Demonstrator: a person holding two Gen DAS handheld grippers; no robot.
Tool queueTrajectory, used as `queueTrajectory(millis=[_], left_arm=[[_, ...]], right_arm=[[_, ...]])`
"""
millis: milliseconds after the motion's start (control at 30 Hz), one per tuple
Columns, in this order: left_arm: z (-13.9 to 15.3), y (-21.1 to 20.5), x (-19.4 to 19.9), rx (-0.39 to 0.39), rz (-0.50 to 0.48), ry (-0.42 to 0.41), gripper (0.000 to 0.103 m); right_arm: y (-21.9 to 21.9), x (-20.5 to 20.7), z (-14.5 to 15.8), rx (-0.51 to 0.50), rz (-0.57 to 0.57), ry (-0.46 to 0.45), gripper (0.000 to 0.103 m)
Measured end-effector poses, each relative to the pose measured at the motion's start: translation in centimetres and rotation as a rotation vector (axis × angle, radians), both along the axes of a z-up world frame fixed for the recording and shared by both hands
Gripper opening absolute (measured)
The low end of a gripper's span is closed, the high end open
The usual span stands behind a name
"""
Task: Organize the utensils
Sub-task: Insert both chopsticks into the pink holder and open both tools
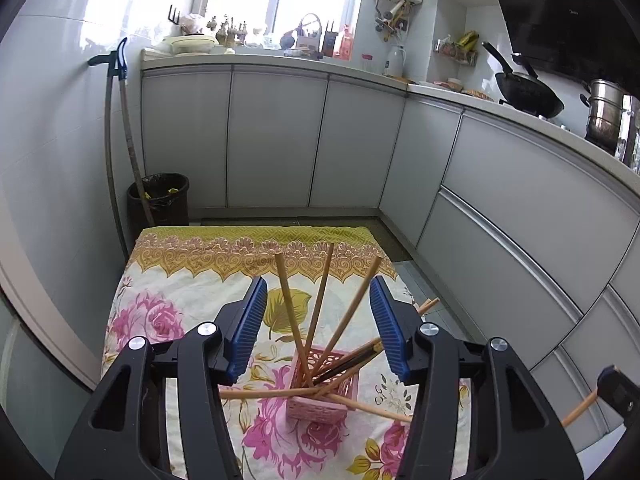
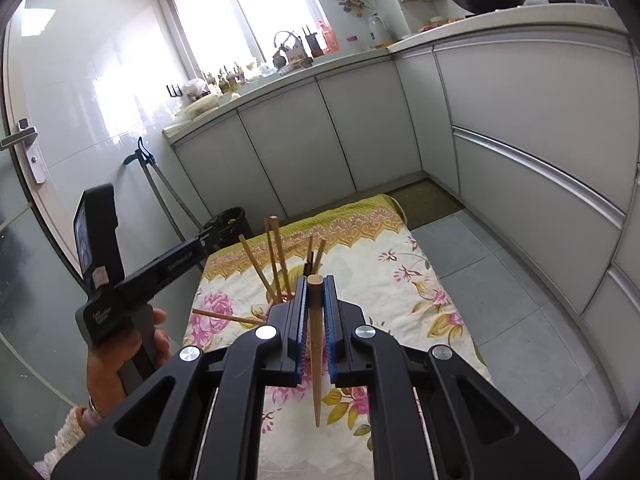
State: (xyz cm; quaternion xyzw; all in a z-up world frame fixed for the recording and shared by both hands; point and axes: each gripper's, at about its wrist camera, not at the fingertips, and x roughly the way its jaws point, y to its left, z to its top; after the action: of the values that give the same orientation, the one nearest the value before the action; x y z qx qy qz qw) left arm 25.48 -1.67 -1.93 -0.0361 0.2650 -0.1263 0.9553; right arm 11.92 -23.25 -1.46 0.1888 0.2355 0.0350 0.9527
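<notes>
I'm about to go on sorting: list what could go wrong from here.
1. The small pink basket could tip: its chopsticks lean out in all directions.
2. The chopstick clamped in the right gripper may knock them going in.
3. A loose chopstick sticking out beside the basket could roll off the flowered cloth.

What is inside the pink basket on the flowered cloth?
Several wooden chopsticks and dark ones stand fanned out in the pink basket. Its floor and their lower tips are hidden by its walls.
</notes>
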Motion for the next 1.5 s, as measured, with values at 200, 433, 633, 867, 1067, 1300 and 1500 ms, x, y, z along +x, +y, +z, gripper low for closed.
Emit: queueTrajectory(millis=[200,433,633,867,1067,1300,1500], left_arm=[[-0.8,3.6,-4.3,-0.027,0.097,0.021,0.059],[-2.8,5.9,-6.7,-0.017,0.133,0.061,0.059],[-3.4,7.2,-6.5,-0.017,0.140,0.056,0.059],[-4.4,8.2,-5.6,-0.024,0.158,0.086,0.059],[-4.2,8.8,-5.8,-0.031,0.169,0.076,0.059],[-3.8,8.5,-6.2,-0.024,0.175,0.069,0.061],[-2.7,9.1,-7.1,-0.029,0.207,0.047,0.071]], right_arm=[[1.4,0.3,4.7,0.032,0.035,-0.100,0.008],[4.0,3.4,8.5,-0.009,-0.021,-0.234,0.008],[5.3,8.4,6.2,-0.048,-0.066,-0.223,0.008],[7.2,12.5,0.5,-0.086,-0.070,-0.142,0.008],[8.5,13.2,-1.3,-0.124,-0.065,-0.114,0.008],[9.7,13.6,-1.5,-0.168,-0.047,-0.078,0.025],[10.2,12.5,-0.7,-0.160,-0.031,-0.092,0.065]])
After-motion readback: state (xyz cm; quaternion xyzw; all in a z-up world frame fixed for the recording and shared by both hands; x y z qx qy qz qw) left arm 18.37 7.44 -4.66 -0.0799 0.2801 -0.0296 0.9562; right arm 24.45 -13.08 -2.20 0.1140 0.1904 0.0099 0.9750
